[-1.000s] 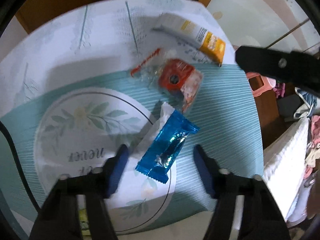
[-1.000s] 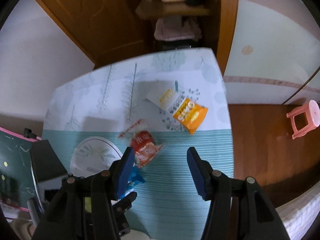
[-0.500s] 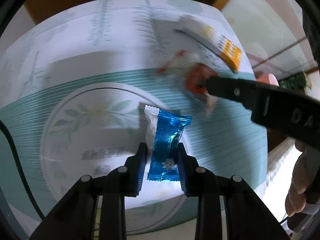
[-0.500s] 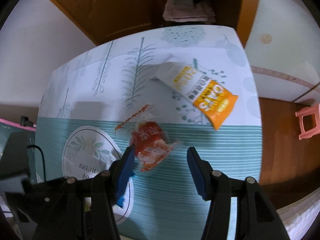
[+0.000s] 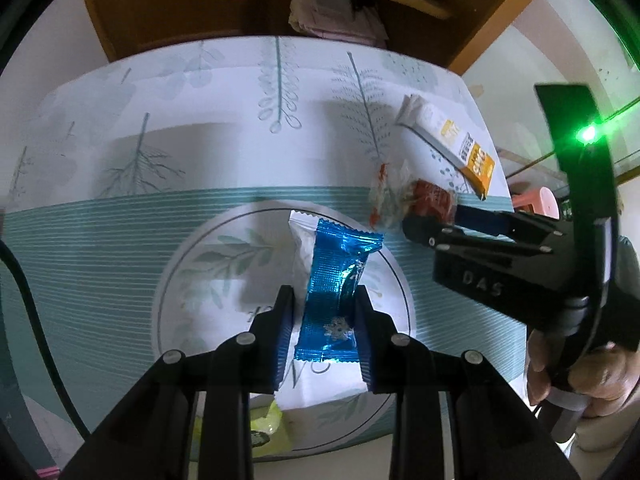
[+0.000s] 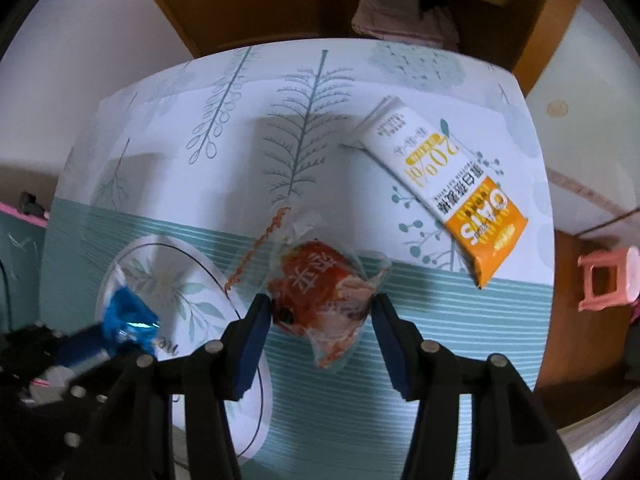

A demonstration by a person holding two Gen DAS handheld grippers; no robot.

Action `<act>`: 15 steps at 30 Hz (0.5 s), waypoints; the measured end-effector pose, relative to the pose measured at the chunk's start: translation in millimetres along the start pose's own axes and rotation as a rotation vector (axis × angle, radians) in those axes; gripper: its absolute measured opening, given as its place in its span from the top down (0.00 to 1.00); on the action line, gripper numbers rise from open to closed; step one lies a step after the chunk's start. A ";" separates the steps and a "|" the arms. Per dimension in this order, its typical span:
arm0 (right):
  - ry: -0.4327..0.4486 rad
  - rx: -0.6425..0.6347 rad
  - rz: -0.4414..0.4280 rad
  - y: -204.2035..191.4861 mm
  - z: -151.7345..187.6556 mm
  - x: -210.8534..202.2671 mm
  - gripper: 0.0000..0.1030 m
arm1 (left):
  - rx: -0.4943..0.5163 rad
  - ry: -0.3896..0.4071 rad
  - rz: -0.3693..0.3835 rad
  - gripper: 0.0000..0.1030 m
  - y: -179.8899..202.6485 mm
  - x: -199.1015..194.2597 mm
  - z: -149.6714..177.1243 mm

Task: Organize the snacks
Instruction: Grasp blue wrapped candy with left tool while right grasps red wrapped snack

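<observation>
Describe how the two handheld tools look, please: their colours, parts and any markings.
Both are black with two fingers carrying ribbed blue pads and silver screws. The left tool has a black cable beside it. The right tool bears the letters "DAS" and a green light.

The counter (image 6: 168, 128) is covered by a leaf-printed cloth. An oat bar (image 6: 444, 184) and a red snack (image 6: 320, 296) are laid on it.

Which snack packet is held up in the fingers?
The shiny blue foil packet, pinched by the left gripper; the red packet and orange-and-white one lie on the table.
</observation>
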State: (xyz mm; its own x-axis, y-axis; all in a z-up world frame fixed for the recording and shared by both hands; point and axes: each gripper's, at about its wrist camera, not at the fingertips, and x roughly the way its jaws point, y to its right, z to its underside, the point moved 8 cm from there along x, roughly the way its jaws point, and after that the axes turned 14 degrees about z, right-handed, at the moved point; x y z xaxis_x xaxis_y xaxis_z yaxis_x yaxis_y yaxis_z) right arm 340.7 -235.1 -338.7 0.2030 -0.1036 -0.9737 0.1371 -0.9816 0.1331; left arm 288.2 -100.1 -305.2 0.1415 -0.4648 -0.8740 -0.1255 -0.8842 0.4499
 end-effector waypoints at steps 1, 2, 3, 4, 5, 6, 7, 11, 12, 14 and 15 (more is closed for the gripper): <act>0.006 -0.004 0.008 -1.0 0.8 -1.1 0.51 | 0.002 0.010 -0.004 0.74 -0.8 -5.6 -1.2; 0.008 -0.010 0.008 -2.8 0.8 -2.8 0.51 | 0.005 0.023 -0.009 0.74 -0.9 -12.4 -1.7; 0.008 -0.011 0.003 -4.2 2.7 -4.0 0.51 | 0.006 0.033 -0.011 0.74 -0.9 -18.5 -1.7; 0.012 -0.007 0.000 -4.6 4.1 -6.2 0.51 | 0.007 0.043 -0.010 0.74 -0.7 -24.5 -1.1; 0.017 -0.001 -0.003 -5.0 5.8 -10.2 0.51 | 0.008 0.050 -0.008 0.74 -0.1 -28.0 -1.7; 0.027 0.009 -0.014 -5.1 7.3 -16.1 0.51 | 0.014 0.064 -0.008 0.74 1.3 -37.4 -0.6; 0.040 0.022 -0.029 -5.2 8.3 -23.1 0.51 | 0.019 0.073 -0.011 0.74 4.1 -37.9 -2.7; 0.093 0.048 -0.078 -2.9 15.1 -58.5 0.51 | 0.049 0.122 -0.021 0.74 9.3 -71.7 3.4; 0.111 0.048 -0.087 -2.2 17.3 -69.1 0.51 | 0.057 0.135 -0.021 0.74 10.6 -82.5 6.2; 0.156 0.053 -0.110 -1.7 23.9 -95.8 0.51 | 0.076 0.165 -0.028 0.74 15.1 -104.9 13.4; 0.181 0.059 -0.126 -2.0 28.4 -111.7 0.51 | 0.083 0.176 -0.030 0.74 16.8 -114.1 17.3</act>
State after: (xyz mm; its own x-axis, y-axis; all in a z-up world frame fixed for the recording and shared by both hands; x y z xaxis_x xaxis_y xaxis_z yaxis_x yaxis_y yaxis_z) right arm 290.2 -226.1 -235.4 0.3593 0.0461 -0.9321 0.1169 -0.9931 -0.0041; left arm 253.0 -61.1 -201.1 0.3150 -0.4453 -0.8382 -0.1980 -0.8945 0.4008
